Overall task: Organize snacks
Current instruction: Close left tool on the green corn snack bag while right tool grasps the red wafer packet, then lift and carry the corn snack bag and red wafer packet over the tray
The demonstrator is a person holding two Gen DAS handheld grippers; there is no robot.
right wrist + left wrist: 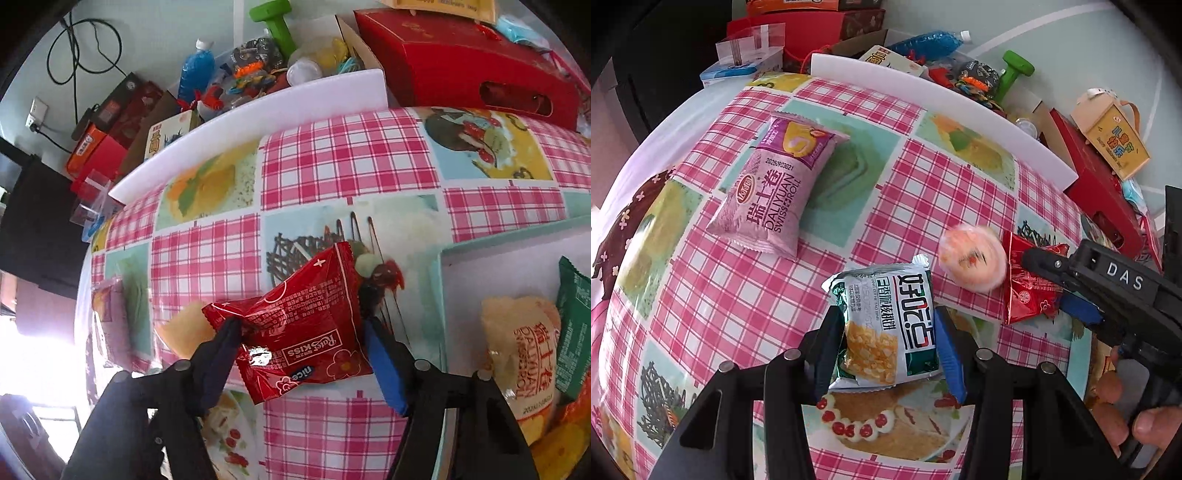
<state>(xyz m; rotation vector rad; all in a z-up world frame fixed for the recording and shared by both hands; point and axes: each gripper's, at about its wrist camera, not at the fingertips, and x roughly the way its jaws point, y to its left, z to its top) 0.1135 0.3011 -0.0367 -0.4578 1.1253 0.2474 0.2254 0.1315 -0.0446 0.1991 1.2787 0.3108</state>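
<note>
Bright daylight, blown-out glare lower left — fisheye-bent edges, slight motion blur.

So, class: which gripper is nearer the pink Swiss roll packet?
Left. The left gripper, holding the green-and-white packet, sits just below-right of the pink packet; the right gripper lies farther right.

Crumpled red packet (306, 332), green-white packet (886, 328) and pink swiss-roll packet (772, 188) on checked cloth.

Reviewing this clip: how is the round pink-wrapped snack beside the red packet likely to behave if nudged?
The round pink snack looks dome-shaped, so it may roll or skid on the glossy tablecloth. Its soft-looking wrap suggests it is light and squashable.
</note>
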